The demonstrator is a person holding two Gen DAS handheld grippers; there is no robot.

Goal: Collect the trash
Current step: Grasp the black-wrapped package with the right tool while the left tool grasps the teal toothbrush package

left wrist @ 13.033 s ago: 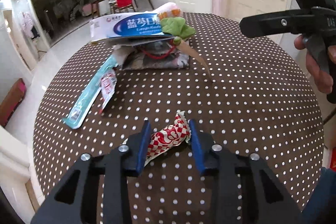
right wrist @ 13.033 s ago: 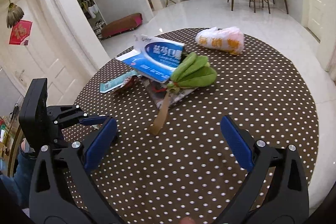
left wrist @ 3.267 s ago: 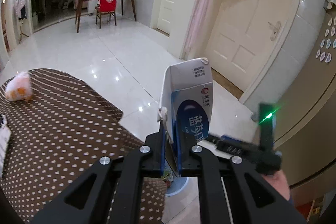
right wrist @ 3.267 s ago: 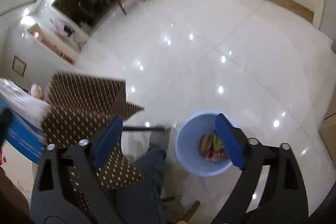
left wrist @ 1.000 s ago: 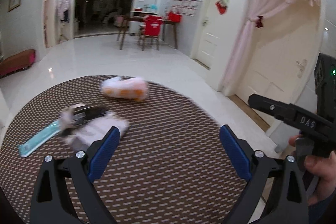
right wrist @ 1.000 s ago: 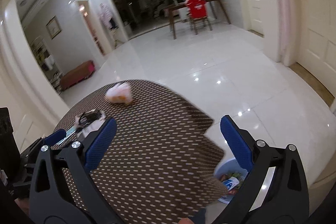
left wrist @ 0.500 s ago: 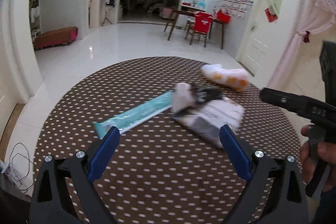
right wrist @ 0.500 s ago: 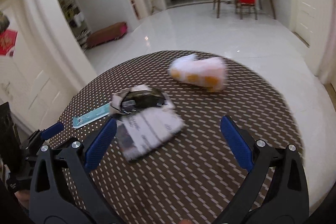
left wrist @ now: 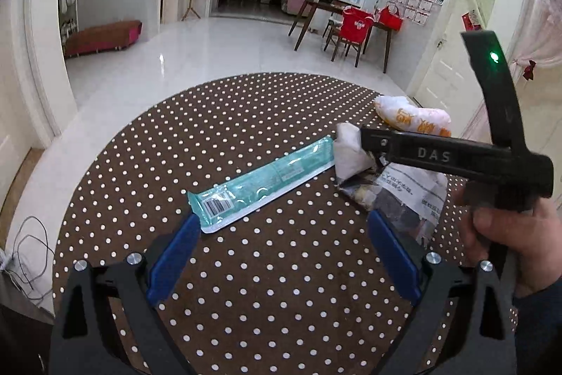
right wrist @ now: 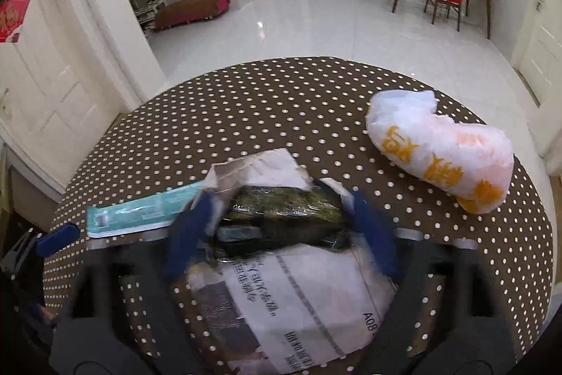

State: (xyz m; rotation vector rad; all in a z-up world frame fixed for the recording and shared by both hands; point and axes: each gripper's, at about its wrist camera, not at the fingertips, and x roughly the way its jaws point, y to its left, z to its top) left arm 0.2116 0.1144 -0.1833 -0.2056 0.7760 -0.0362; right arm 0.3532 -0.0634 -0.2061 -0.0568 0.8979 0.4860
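Note:
A torn white printed package (right wrist: pixel 298 301) with a dark plastic-wrapped bundle (right wrist: pixel 284 209) on top lies on the round dotted table (right wrist: pixel 281 101). My right gripper (right wrist: pixel 279 227) straddles the bundle, its blurred blue fingers close to either side; contact is unclear. The package also shows in the left wrist view (left wrist: pixel 404 195), partly behind the right gripper. A teal flat wrapper (left wrist: pixel 260 181) lies just ahead of my open, empty left gripper (left wrist: pixel 282 252). A white bag with orange print (right wrist: pixel 442 146) lies at the right.
The table's edge curves close on the right. Beyond it lie a glossy white floor, a dining table with a red chair (left wrist: pixel 354 27) and a red bench (left wrist: pixel 102 36). Cables (left wrist: pixel 24 255) lie on the floor at left.
Both grippers have dropped closer to the table. My right gripper has narrowed from wide open and moved over the dark bundle on the package. My left gripper has come up to the teal wrapper.

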